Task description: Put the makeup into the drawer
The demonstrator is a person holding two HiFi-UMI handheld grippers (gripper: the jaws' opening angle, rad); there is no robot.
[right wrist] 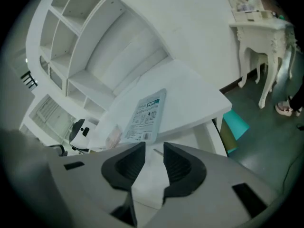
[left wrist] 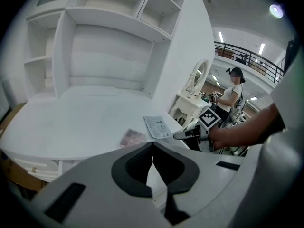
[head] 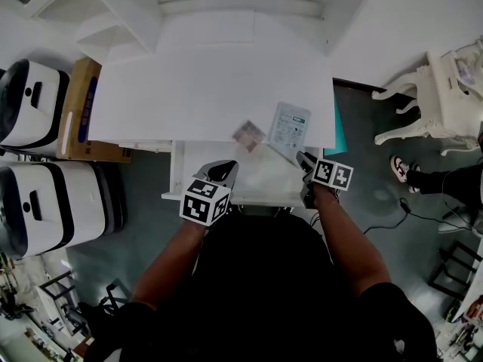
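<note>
Right gripper point(head: 304, 160), jaws apart, over drawer point(head: 260, 185); thin stick point(right wrist: 158, 152) inside, perhaps makeup

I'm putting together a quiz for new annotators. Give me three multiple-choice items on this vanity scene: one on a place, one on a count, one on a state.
1. In the head view, the printed packet lies on which side of the pinkish palette? A left B right C on top
2. How many flat items lie on the desk top? A one B two C four
3. The right tongs are: A open, empty B shut on the packet C shut on the palette
Key: 1 B: the packet sits to the right. 2 B: only packet and palette lie there. 3 A: a clear gap, nothing between.
</note>
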